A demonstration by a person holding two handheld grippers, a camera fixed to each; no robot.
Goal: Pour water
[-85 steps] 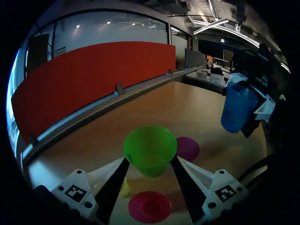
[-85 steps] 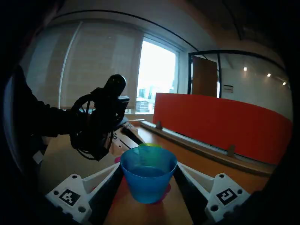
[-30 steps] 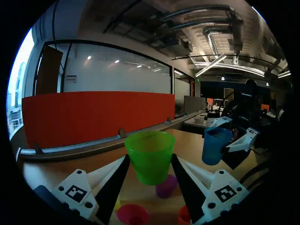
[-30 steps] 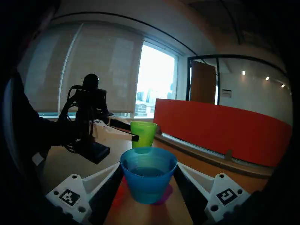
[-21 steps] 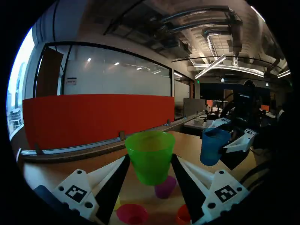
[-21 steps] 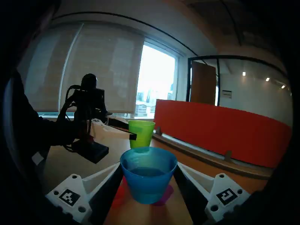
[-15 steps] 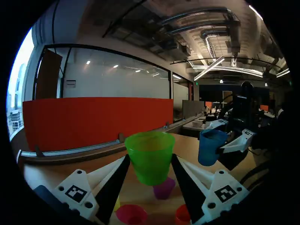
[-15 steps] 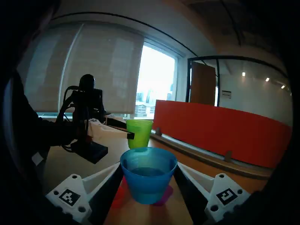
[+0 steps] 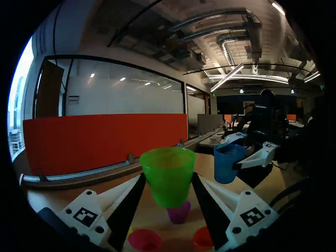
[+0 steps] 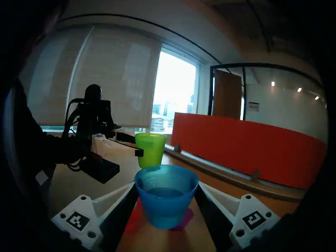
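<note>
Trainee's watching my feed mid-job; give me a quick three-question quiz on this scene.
1. True or false: the blue cup in the right gripper holds water.
2. Which cup does the left gripper hold? A. green cup B. blue cup C. white cup
3. Fill in: the two held cups are ____ (touching or apart).
Key: 1 true; 2 A; 3 apart.
</note>
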